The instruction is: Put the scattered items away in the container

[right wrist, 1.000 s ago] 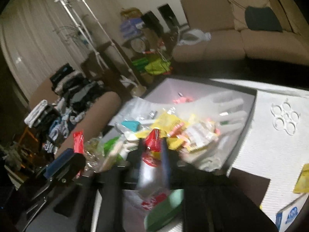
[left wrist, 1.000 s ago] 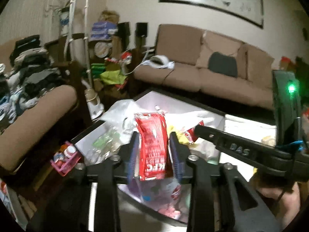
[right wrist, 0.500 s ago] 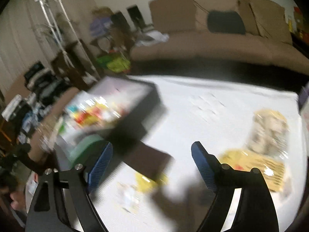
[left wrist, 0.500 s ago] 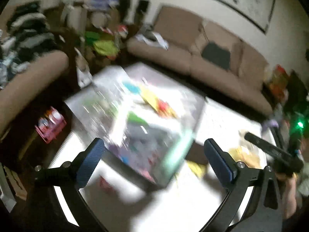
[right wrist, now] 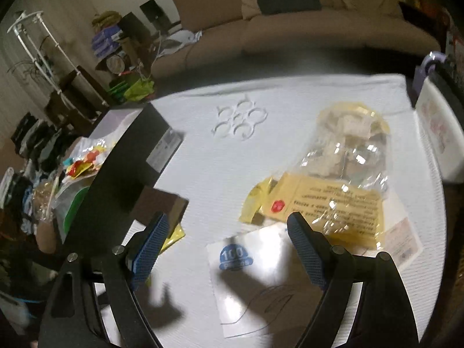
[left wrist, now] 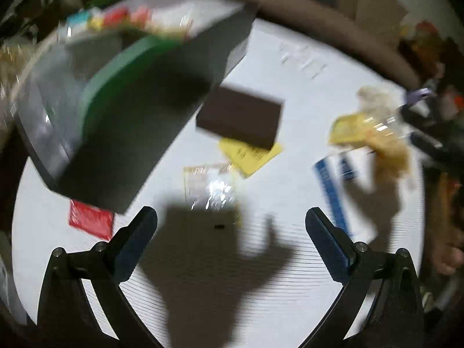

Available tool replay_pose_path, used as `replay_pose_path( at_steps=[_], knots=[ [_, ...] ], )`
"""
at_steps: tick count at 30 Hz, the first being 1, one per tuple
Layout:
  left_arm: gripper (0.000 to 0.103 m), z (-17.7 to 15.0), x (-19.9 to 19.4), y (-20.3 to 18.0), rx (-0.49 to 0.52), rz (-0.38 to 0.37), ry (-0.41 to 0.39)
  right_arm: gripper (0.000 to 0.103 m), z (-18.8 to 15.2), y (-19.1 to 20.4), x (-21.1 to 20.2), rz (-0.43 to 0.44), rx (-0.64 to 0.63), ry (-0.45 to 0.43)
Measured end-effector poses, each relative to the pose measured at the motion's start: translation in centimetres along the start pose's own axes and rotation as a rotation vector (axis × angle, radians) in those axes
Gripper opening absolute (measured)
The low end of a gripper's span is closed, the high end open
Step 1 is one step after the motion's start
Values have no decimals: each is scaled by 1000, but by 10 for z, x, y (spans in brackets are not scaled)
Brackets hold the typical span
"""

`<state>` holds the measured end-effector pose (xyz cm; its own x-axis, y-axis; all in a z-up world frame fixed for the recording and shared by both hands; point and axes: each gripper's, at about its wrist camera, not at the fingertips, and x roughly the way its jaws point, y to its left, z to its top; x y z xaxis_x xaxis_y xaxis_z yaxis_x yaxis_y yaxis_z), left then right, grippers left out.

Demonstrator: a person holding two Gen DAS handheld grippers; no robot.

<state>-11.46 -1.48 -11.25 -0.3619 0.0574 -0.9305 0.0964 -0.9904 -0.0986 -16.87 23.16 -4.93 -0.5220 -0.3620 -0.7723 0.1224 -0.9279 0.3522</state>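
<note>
A dark box (left wrist: 121,145) (right wrist: 116,171) holds several packets on the left of the white table. My left gripper (left wrist: 231,220) is open and empty above a clear packet (left wrist: 210,187); a red sachet (left wrist: 90,222) lies beside the box, a yellow packet (left wrist: 250,152) under a brown block (left wrist: 240,117). My right gripper (right wrist: 229,226) is open and empty above a white "100" bag (right wrist: 249,278) and just in front of a clear bag with a yellow label (right wrist: 339,185).
The left view is motion-blurred. A white plastic ring holder (right wrist: 239,119) lies at the table's far side. A white box (right wrist: 438,133) stands at the right edge. A brown sofa (right wrist: 290,20) is behind the table, clutter to the left.
Both grippers held red sachets over the box a second ago. They have opened and swung right and down over the table's loose items.
</note>
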Motion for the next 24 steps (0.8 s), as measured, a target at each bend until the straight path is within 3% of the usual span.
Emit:
replay_pose_path(
  at_steps=[3, 5, 8, 10, 14, 15, 16, 17, 19, 22, 24],
  knots=[
    [102, -8, 25, 7, -42, 88, 2, 86, 3, 4, -3, 5, -16, -10],
    [99, -10, 39, 9, -61, 93, 10, 86, 4, 5, -7, 6, -31, -25],
    [83, -13, 54, 7, -14, 115, 33, 86, 6, 4, -10, 11, -44, -29],
    [61, -13, 51, 2, 17, 100, 22, 86, 7, 1, -13, 14, -47, -34],
    [49, -14, 47, 3, 41, 67, 20, 86, 9, -3, -16, 16, -42, -44],
    [42, -15, 42, 5, 39, 44, 20, 86, 10, -4, -17, 21, -38, -46],
    [16, -14, 34, 5, 43, 20, 16, 86, 10, -4, -18, 23, -35, -49],
    [0, -13, 24, 4, 50, -6, 11, 86, 10, -5, -18, 27, -31, -53],
    [0, -13, -11, 6, 74, -104, -23, 86, 8, -4, -18, 43, -21, -57],
    [0, -13, -65, 15, 141, -89, -146, 86, 4, 7, -10, 68, -53, -32],
    [0, -9, -78, 35, 104, -151, -164, 86, -3, 20, 0, 68, -85, -3]
  ],
)
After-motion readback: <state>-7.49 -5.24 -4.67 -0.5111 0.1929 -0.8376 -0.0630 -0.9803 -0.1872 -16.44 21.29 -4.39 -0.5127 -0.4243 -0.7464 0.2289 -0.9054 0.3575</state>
